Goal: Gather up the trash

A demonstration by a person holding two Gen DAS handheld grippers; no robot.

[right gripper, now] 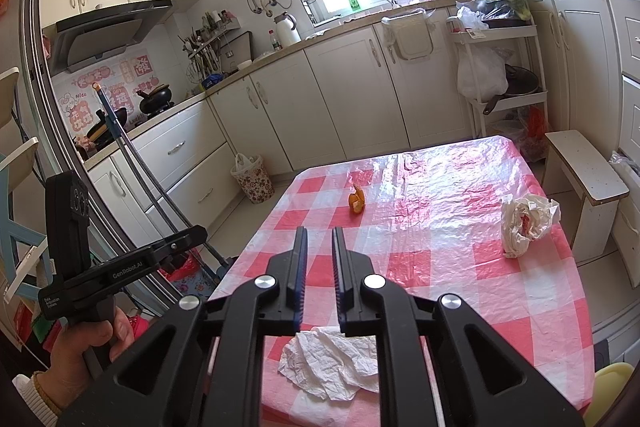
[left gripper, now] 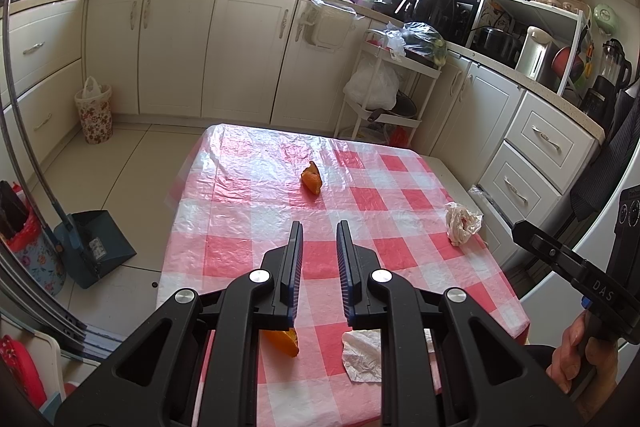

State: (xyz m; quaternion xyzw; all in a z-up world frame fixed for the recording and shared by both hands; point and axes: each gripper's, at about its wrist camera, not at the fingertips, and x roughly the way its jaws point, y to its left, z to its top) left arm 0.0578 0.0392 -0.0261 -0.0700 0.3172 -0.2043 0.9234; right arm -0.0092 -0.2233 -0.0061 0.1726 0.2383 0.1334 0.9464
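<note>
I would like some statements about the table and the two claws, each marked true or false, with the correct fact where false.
1. Both claws hold nothing. True: the left claw and right claw are open and empty.
2. An orange peel lies on the checked tablecloth. True.
3. The crumpled bag is on the floor. False: it lies on the tablecloth near its edge.
4. The floral bin stands on the table. False: it stands on the floor by the cabinets.
</note>
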